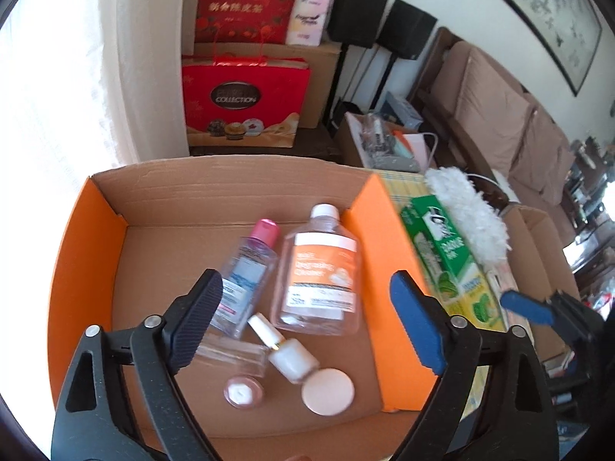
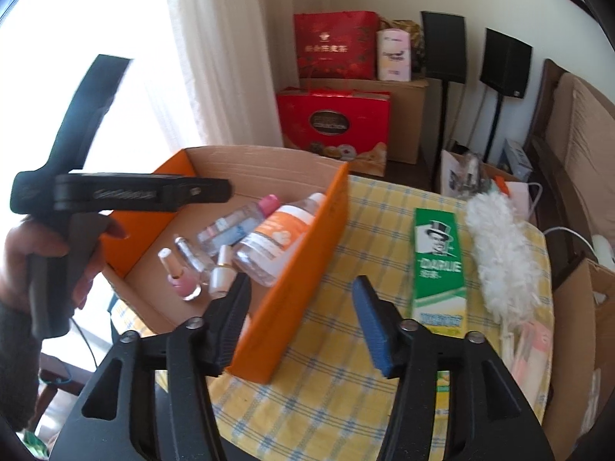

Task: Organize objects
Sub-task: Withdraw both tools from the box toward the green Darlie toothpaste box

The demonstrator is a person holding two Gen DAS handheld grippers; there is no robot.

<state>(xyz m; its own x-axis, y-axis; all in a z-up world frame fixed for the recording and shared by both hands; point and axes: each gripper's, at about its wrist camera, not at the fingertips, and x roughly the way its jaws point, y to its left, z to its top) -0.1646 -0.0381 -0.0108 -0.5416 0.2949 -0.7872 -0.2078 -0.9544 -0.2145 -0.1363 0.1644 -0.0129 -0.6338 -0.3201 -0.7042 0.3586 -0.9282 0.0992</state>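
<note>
An orange cardboard box lies open on the table. In it lie an orange-labelled clear bottle, a pink-capped bottle, a white nail polish bottle, a small jar and a round pale lid. My left gripper hangs open above these, holding nothing. My right gripper is open too, empty, over the box's right wall and the checked cloth. A green toothpaste carton and a white fluffy duster lie to its right.
A yellow checked cloth covers the table. A hand grips the left tool at the left edge. Red gift bags on cardboard cartons and black speakers stand behind. A brown sofa runs along the right; an open carton sits at the table's right.
</note>
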